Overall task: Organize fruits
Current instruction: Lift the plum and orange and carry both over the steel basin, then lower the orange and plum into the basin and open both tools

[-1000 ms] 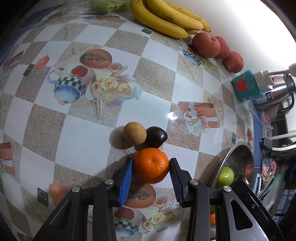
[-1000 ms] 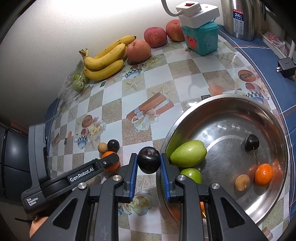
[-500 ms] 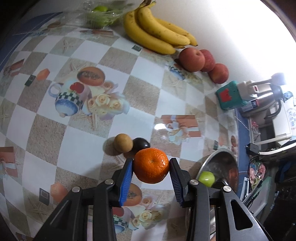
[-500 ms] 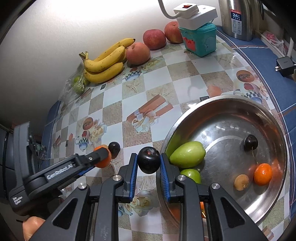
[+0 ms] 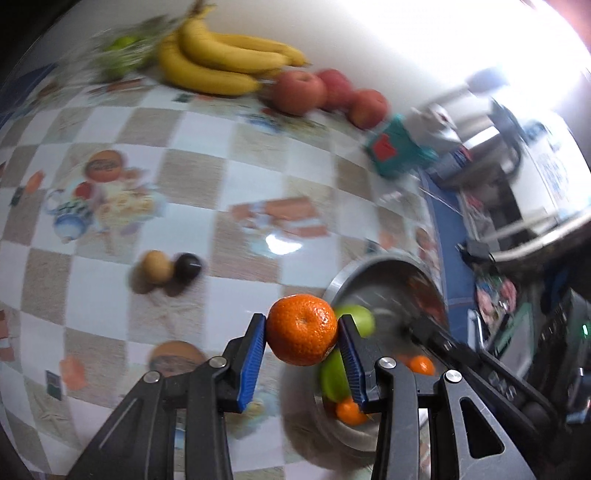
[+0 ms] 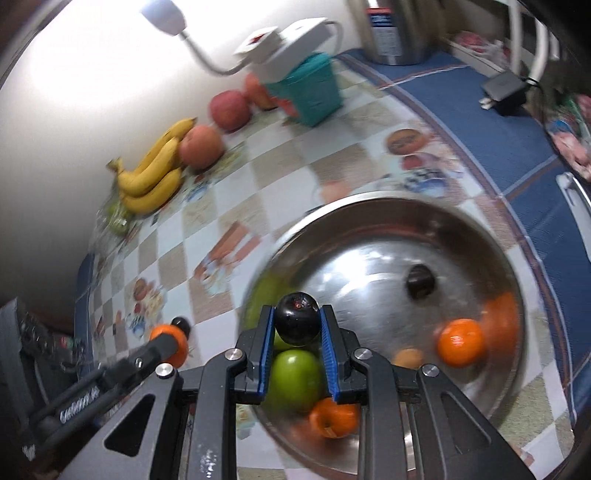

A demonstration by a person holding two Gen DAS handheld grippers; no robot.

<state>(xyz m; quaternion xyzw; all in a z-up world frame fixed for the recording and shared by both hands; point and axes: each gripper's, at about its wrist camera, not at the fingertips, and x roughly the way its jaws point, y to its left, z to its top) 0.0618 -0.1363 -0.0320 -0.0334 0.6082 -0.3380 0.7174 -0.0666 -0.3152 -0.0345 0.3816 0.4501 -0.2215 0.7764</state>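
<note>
My left gripper [image 5: 302,329] is shut on an orange mandarin [image 5: 301,328], lifted above the checked tablecloth just left of the steel bowl [image 5: 373,269]. A small tan fruit [image 5: 157,266] and a dark plum [image 5: 187,266] lie together on the cloth further left. My right gripper [image 6: 297,324] is shut on a dark plum [image 6: 297,322] and hangs over the near left part of the steel bowl [image 6: 388,206]. In the bowl lie green fruits [image 6: 293,380], mandarins [image 6: 460,342], a small tan fruit [image 6: 408,358] and a dark plum [image 6: 419,282]. The left gripper with its mandarin [image 6: 170,345] shows at the lower left.
Bananas [image 5: 221,59], red apples [image 5: 299,92] and a bag of green fruit [image 5: 122,55] line the wall at the back. A teal box [image 6: 310,88] with a white power strip, a steel kettle [image 6: 395,29] and a black charger [image 6: 504,90] stand near the bowl's far side.
Both grippers have moved right toward the bowl with their fruit. The left one rose off the cloth; the right one now hangs over the bowl instead of beside its rim.
</note>
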